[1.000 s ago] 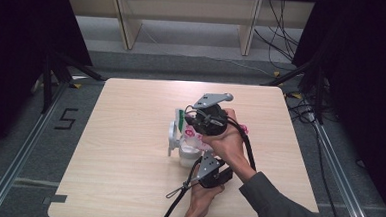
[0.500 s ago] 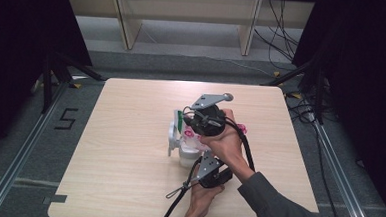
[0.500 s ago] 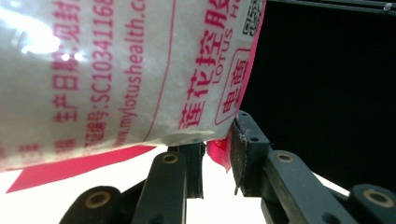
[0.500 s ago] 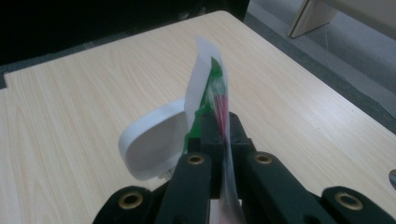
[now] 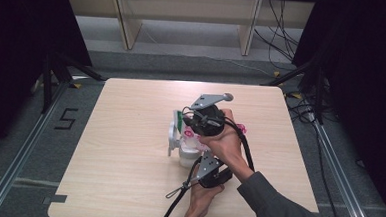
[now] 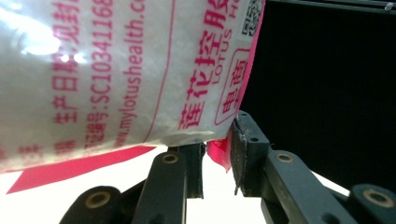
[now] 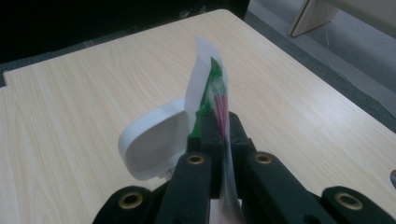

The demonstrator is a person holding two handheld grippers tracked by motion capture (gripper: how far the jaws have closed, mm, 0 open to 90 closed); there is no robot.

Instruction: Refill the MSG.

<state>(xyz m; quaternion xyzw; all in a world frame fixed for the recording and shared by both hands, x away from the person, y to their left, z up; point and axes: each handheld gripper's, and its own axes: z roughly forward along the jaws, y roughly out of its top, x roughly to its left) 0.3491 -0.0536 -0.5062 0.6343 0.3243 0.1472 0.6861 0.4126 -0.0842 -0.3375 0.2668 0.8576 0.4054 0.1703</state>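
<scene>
Both my tongs pinch one printed packet over the surface (image 5: 127,185).
My right tongs (image 7: 219,126) clamp the packet (image 6: 116,70) at its green edge, long axis rising from them; my left tongs (image 6: 218,154) nip its pink corner, beside a white lid (image 7: 152,147).

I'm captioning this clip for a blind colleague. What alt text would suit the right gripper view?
The right gripper has its two black jaws closed on the thin edge of a packet, white, green and pink, standing upright between them. Just behind, to the left, a white lid is tipped up on edge above a light wooden table.
</scene>
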